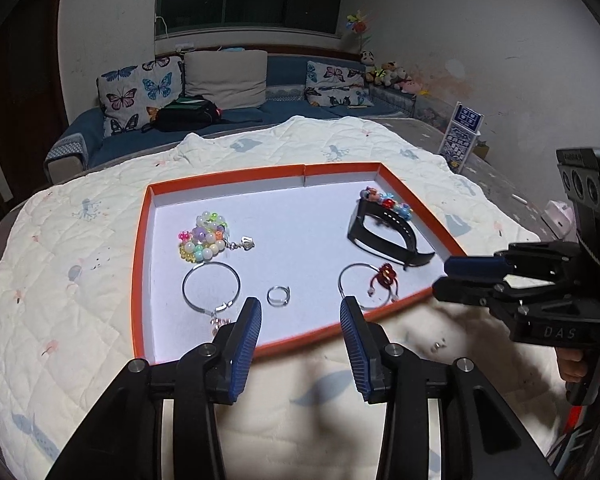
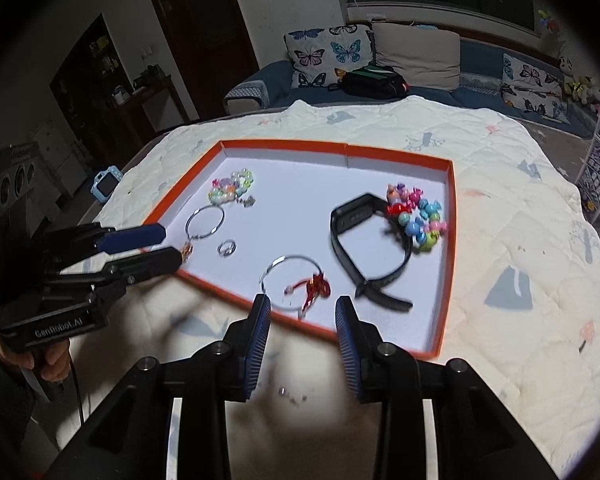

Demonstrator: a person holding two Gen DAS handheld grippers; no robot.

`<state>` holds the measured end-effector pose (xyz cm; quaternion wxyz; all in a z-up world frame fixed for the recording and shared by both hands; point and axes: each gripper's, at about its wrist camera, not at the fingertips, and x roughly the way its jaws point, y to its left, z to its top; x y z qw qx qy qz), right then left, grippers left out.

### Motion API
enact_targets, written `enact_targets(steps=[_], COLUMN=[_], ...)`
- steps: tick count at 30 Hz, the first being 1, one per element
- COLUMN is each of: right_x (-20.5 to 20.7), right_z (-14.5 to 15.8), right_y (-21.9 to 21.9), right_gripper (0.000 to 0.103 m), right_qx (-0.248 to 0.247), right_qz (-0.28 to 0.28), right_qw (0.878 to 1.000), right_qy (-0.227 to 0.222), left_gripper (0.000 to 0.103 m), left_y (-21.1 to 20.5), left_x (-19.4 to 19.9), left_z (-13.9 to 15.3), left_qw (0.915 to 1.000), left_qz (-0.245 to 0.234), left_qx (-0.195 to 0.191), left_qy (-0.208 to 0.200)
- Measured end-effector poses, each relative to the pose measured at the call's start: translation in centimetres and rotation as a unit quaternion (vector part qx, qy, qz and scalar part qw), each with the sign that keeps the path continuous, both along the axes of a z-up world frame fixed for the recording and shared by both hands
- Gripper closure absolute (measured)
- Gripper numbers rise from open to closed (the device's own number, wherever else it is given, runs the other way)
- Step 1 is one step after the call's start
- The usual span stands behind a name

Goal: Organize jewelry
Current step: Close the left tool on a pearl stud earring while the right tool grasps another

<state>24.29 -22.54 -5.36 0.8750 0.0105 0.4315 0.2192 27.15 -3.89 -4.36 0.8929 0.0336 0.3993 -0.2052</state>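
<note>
Jewelry in a shallow orange-rimmed tray (image 1: 140, 240) on a quilt (image 1: 80, 240). Count: two bead bracelets, one pastel (image 1: 205, 239) at the left and one bright (image 2: 418, 216) at the right; two wire bangles (image 1: 211, 287) (image 2: 290, 280), the right one with a red knot charm (image 2: 318, 286); one ring (image 1: 278, 295); one black band (image 1: 384, 236). All appear light. The bangles look stiff and thin and are probably slippery, so best pinched across the wire; the beads drape and roll; the band flexes. Left gripper (image 1: 300, 316) and right gripper (image 2: 302, 314) hover at the near rim, jaws spread, empty.
</note>
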Motion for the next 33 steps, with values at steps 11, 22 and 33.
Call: enact_targets(steps=[11, 22, 33], right_x=[-2.4, -2.3, -2.5], right_z=[-2.6, -3.6, -3.6], right_y=[0.7, 1.7, 1.1], right_gripper=[0.069, 0.084, 0.093], right_qx=[-0.013, -0.036, -0.045], right_qz=[0.007, 0.033, 0.025], right_qw=[1.0, 0.999, 0.999], right_qy=[0.019, 0.013, 0.007], left_gripper=[0.058, 0.058, 0.058], left_y=[0.4, -0.5, -3.7], left_x=[-3.6, -4.4, -4.2], left_z=[-0.8, -2.4, -4.0], left_qw=[0.9999, 0.9989, 0.994], left_qz=[-0.009, -0.04, -0.1], left_qx=[-0.005, 0.0, 0.028], left_qy=[0.011, 0.027, 0.036])
